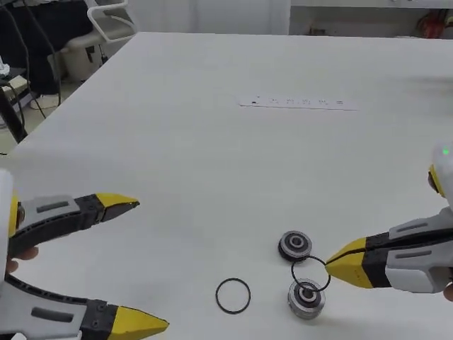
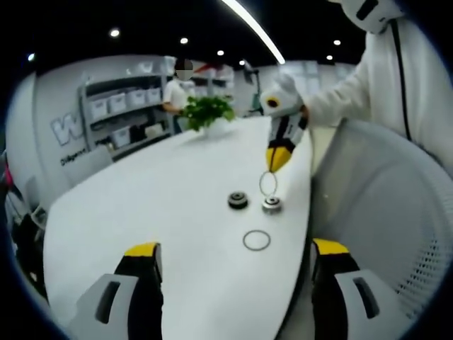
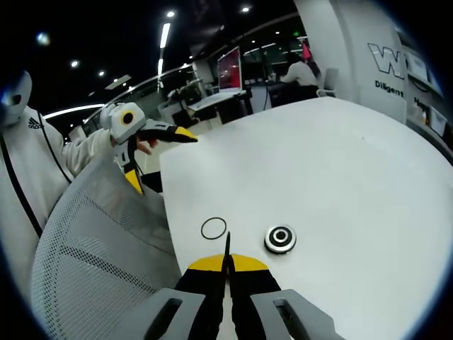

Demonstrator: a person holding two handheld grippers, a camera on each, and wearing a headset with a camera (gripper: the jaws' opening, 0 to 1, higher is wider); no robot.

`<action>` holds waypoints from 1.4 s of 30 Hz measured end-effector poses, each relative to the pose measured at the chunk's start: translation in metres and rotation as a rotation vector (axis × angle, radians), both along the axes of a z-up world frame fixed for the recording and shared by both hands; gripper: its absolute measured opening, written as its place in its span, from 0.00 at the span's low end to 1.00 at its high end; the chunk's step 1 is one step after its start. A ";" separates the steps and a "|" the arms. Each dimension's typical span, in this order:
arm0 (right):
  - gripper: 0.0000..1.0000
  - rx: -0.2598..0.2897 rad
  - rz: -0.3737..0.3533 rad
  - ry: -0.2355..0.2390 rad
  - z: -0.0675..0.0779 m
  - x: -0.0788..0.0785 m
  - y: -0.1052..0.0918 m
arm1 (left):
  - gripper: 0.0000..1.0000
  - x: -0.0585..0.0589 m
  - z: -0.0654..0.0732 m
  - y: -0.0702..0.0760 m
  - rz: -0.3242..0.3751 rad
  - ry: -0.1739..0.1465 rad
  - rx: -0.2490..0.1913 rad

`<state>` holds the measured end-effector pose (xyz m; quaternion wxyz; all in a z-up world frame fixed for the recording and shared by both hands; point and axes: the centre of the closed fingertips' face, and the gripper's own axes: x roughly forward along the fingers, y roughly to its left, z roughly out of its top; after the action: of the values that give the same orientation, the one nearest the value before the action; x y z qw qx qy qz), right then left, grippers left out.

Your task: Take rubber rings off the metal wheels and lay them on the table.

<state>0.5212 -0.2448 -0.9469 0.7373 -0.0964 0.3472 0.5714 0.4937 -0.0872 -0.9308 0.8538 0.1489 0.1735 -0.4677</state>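
Two metal wheels stand close together near the table's front edge, one farther (image 1: 294,244) and one nearer (image 1: 306,296). My right gripper (image 1: 330,264) is shut on a thin black rubber ring (image 1: 310,275), which hangs upright just above the nearer wheel (image 2: 272,205). In the right gripper view the held ring (image 3: 227,244) appears edge-on between the closed jaws (image 3: 227,265), beside one wheel (image 3: 281,239). A second ring (image 1: 233,295) lies flat on the table to the left of the wheels. My left gripper (image 1: 148,265) is open and holds nothing, well left of the wheels.
The white table (image 1: 212,142) stretches far ahead, with a small printed strip (image 1: 297,103) near its middle. A white mesh chair (image 3: 92,241) sits at the table's near edge. A potted plant (image 2: 205,110) stands at the far end, and a person stands by the shelves.
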 end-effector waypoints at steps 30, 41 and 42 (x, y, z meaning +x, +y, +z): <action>0.00 -0.035 0.214 0.063 -0.024 -0.017 0.063 | 0.88 -0.009 -0.006 0.004 0.047 0.028 -0.017; 0.00 -0.130 0.182 0.050 -0.053 -0.002 0.061 | 0.88 -0.009 -0.007 0.009 0.064 0.033 -0.019; 0.00 -0.140 0.175 0.032 -0.056 0.001 0.060 | 0.88 -0.009 -0.007 0.009 0.066 0.035 -0.023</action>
<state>0.5220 -0.1846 -1.0026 0.6705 -0.1683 0.3883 0.6093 0.4849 -0.0786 -0.9381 0.8673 0.1250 0.1881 -0.4435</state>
